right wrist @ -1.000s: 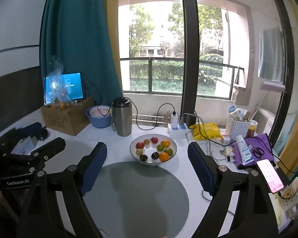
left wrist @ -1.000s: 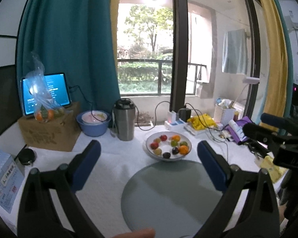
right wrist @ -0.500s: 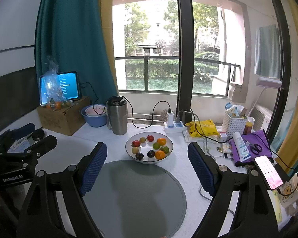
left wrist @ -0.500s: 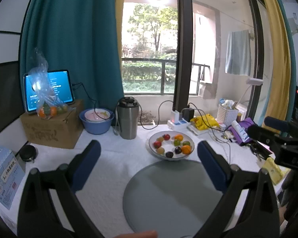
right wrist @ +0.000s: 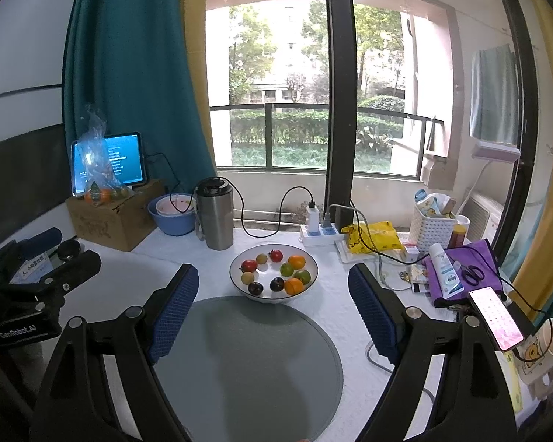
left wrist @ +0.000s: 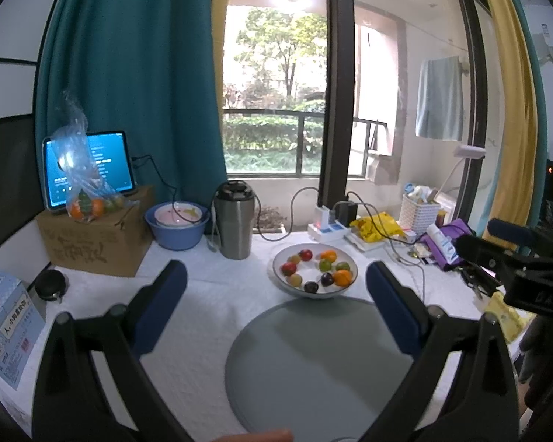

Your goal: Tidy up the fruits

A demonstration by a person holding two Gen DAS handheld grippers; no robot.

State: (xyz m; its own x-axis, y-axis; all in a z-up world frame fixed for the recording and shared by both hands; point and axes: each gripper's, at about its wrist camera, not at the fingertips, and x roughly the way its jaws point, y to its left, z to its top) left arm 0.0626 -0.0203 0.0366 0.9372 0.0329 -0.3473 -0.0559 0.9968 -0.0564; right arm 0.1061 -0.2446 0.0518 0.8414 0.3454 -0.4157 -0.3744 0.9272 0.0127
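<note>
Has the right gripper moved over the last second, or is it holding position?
Yes. The right gripper, jaws open, has swung slightly right and pulled back: the bowl and tumbler slid left in its view and look a little smaller.

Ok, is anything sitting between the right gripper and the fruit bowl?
Nothing visible. The right gripper is open above the round grey mat, and the fruit bowl sits just beyond the mat's far edge, with only bare mat between.
</note>
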